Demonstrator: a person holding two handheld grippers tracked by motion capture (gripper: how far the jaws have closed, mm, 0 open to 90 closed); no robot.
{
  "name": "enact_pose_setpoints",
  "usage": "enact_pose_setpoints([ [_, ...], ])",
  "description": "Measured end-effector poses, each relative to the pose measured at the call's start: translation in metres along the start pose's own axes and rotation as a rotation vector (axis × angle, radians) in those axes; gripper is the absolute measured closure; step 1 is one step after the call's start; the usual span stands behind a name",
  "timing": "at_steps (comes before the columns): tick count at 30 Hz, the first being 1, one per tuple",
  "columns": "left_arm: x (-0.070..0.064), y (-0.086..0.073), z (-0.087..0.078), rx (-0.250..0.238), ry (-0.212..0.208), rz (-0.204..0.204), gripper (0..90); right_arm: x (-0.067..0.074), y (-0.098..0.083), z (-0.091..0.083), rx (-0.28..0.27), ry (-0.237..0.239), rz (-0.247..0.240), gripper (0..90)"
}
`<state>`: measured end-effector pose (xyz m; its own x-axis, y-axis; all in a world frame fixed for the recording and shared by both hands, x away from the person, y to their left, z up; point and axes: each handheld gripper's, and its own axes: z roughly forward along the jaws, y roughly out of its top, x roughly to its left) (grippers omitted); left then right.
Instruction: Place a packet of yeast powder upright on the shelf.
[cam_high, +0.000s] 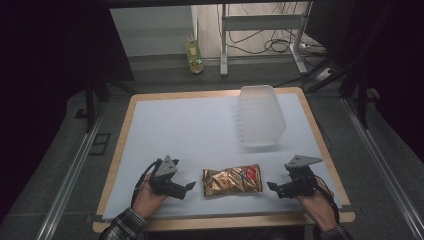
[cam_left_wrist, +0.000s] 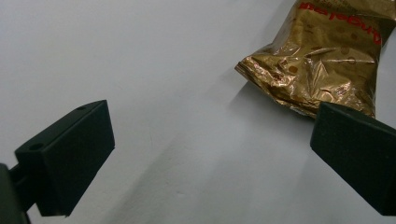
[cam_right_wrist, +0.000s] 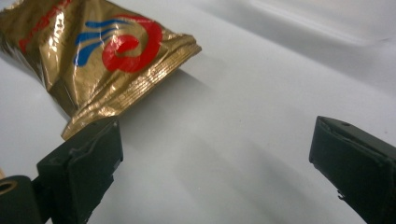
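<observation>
Gold foil snack bag (cam_high: 232, 180), flat on the table.
Crinkled, sealed, red and blue logo at one end; it lay lengthwise between the two sets of jaws, just clear of both, each end facing wide-spread jaws.

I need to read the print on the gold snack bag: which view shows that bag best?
The right gripper view: the snack bag is close and sharp, its red-and-blue logo clear. The left gripper view catches its other end with red lettering cut by the frame. The high view shows the whole bag, but small and dim.
</observation>
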<state>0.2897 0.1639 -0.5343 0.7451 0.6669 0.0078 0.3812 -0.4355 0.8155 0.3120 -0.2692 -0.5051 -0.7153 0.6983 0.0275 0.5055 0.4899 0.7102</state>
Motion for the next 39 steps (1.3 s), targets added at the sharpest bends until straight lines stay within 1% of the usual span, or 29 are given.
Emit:
enact_pose_setpoints([
  [1,0.000,0.000,0.000,0.000,0.000,0.000,0.0,0.000,0.000,0.000,0.000,0.000,0.000,2.9],
  [2,0.000,0.000,0.000,-0.009,-0.007,-0.014,0.0,-0.001,-0.002,0.002,0.024,0.000,-0.009,3.0],
  [4,-0.001,0.000,0.000,-0.008,-0.014,-0.021,0.0,-0.002,-0.004,0.004,0.042,0.010,-0.010,3.1],
  [5,-0.001,0.000,0.000,-0.008,-0.014,-0.021,0.0,-0.002,-0.004,0.004,0.042,0.010,-0.010,3.1],
  [6,-0.001,0.000,0.001,0.002,-0.014,-0.017,0.0,-0.002,-0.005,0.005,0.052,0.012,0.001,3.1],
  [8,-0.002,0.001,0.002,0.007,-0.017,-0.019,0.0,-0.002,-0.005,0.006,0.056,0.020,0.000,3.1],
  [10,-0.001,0.001,0.003,0.014,-0.022,-0.031,0.0,-0.001,-0.005,0.007,0.058,0.018,-0.007,3.0],
  [18,-0.001,0.002,0.003,0.022,-0.022,-0.043,0.0,0.000,-0.006,0.008,0.066,0.015,-0.003,2.5],
  [20,-0.001,0.002,0.002,0.017,-0.036,-0.049,0.0,-0.001,-0.006,0.007,0.067,0.014,-0.006,2.5],
  [21,-0.001,0.002,0.002,0.017,-0.036,-0.049,0.0,-0.001,-0.006,0.007,0.067,0.014,-0.006,2.5],
  [22,-0.001,0.003,0.001,0.011,-0.048,-0.049,0.1,-0.001,-0.006,0.008,0.071,0.009,-0.004,2.5],
  [25,-0.003,0.004,0.001,0.012,-0.048,-0.042,2.4,-0.001,-0.006,0.007,0.071,0.007,-0.005,2.5],
  [26,-0.006,0.005,0.002,0.020,-0.045,-0.025,3.4,-0.001,-0.006,0.007,0.072,0.003,-0.008,2.5],
  [27,-0.006,0.005,0.002,0.020,-0.045,-0.025,4.9,-0.001,-0.006,0.007,0.072,0.003,-0.008,2.5],
  [28,-0.008,0.007,0.002,0.024,-0.051,0.000,7.2,-0.001,-0.006,0.007,0.079,-0.002,-0.012,2.5],
  [31,-0.011,0.008,0.003,0.015,-0.054,0.003,10.0,-0.001,-0.006,0.007,0.080,-0.003,-0.016,2.5],
  [32,-0.013,0.011,0.002,0.002,-0.057,0.012,10.8,-0.001,-0.006,0.007,0.080,-0.003,-0.013,2.5],
  [33,-0.013,0.011,0.002,0.002,-0.057,0.012,11.2,-0.001,-0.006,0.007,0.080,-0.003,-0.013,2.5],
  [35,-0.017,0.015,0.002,-0.014,-0.067,0.015,11.3,-0.001,-0.005,0.007,0.079,-0.004,-0.015,2.5],
  [39,-0.021,0.019,0.004,-0.016,-0.083,0.018,13.2,-0.001,-0.005,0.006,0.077,-0.004,-0.016,2.5],
])
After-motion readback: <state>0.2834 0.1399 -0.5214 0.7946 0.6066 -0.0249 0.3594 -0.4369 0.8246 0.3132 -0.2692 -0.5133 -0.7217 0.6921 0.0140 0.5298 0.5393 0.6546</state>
